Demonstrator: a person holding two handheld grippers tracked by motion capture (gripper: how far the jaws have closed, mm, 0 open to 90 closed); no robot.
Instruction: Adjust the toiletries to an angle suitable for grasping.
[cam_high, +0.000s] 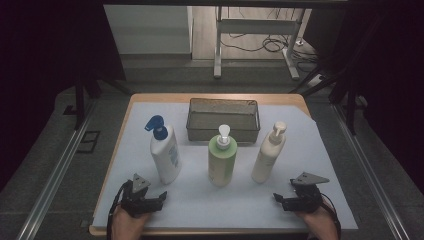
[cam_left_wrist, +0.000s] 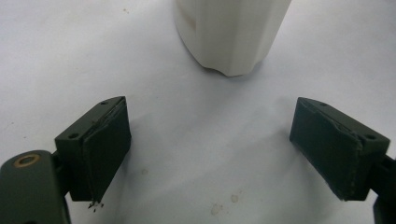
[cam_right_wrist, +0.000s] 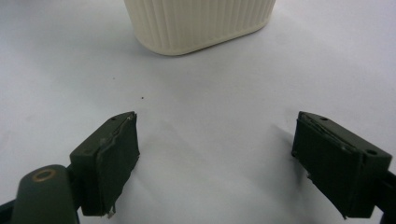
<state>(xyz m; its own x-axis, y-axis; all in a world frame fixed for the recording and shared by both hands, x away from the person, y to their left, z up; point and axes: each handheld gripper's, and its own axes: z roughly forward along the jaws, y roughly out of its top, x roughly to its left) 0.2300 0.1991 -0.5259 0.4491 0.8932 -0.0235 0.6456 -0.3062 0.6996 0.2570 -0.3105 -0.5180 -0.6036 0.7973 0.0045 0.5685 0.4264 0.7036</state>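
White paper covers the bench (cam_high: 310, 200), where three pump bottles stand upright in a row before a wire basket (cam_high: 223, 120) that looks empty, though its floor is dim. Nothing is picked up yet; probably all the work remains. Left tool (cam_high: 150, 200) gapes wide, empty, just short of the blue-pump bottle (cam_high: 166, 152). Right tool (cam_high: 287, 201), also spread and empty, faces the cream bottle (cam_high: 268, 157); the green bottle (cam_high: 222, 160) stands between

No text can be read; a blue label is seen on the white bottle (cam_high: 165, 154), its print too small.
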